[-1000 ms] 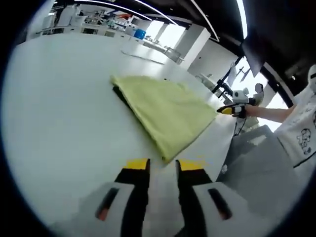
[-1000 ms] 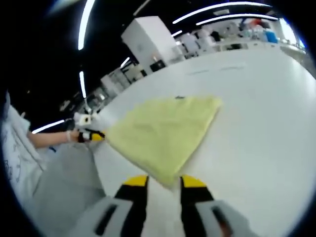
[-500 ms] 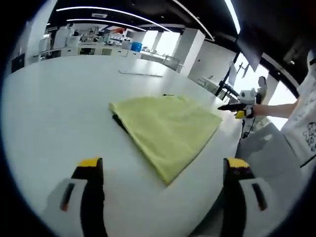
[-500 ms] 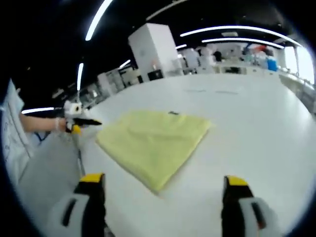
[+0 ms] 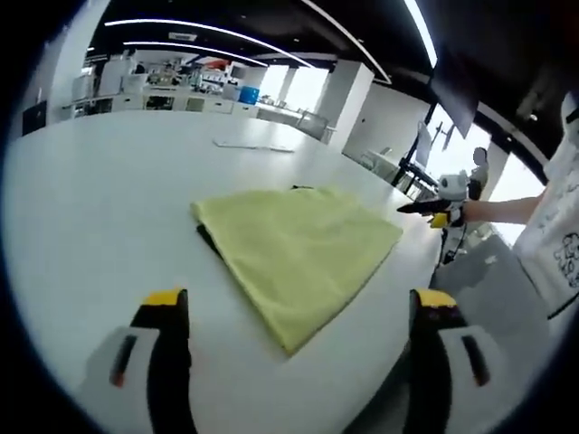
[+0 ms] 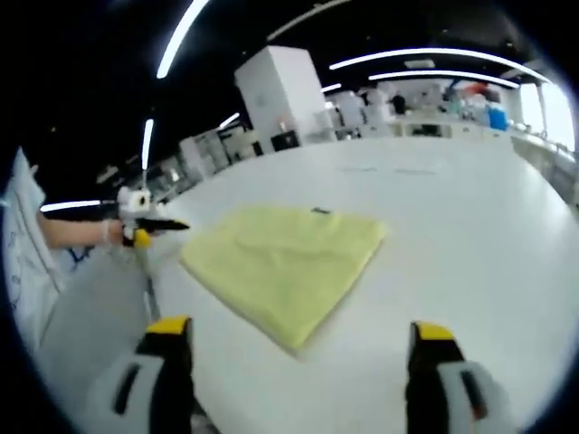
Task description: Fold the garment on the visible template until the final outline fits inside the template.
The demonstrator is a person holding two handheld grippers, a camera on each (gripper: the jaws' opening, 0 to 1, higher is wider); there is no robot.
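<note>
The yellow garment (image 5: pixel 297 255) lies folded flat on the white table (image 5: pixel 99 199), in a rough four-sided shape with one corner pointing toward the near table edge. In the left gripper view that near corner sits between the two jaws of the left gripper (image 5: pixel 294 312) but farther out on the table, apart from both yellow tips. The jaws stand wide apart and hold nothing. A dark strip shows under the garment's left edge, and a small dark mark sits at its far edge; neither can be read as a label.

In the right gripper view the garment (image 6: pixel 285 267) lies ahead of the right gripper (image 6: pixel 297 336), its near corner again between the jaws and clear of them. These jaws are also spread wide and empty.

Each gripper appears in the other's view beside the garment, held in a gloved hand (image 5: pixel 450 213) off the table edge: the right gripper near the garment's right corner, the left gripper (image 6: pixel 152 226) near its left corner. A white sleeve (image 5: pixel 561 244) carries a small printed drawing; no letters on it are legible. No brand or writing can be made out on the garment or table.
</note>
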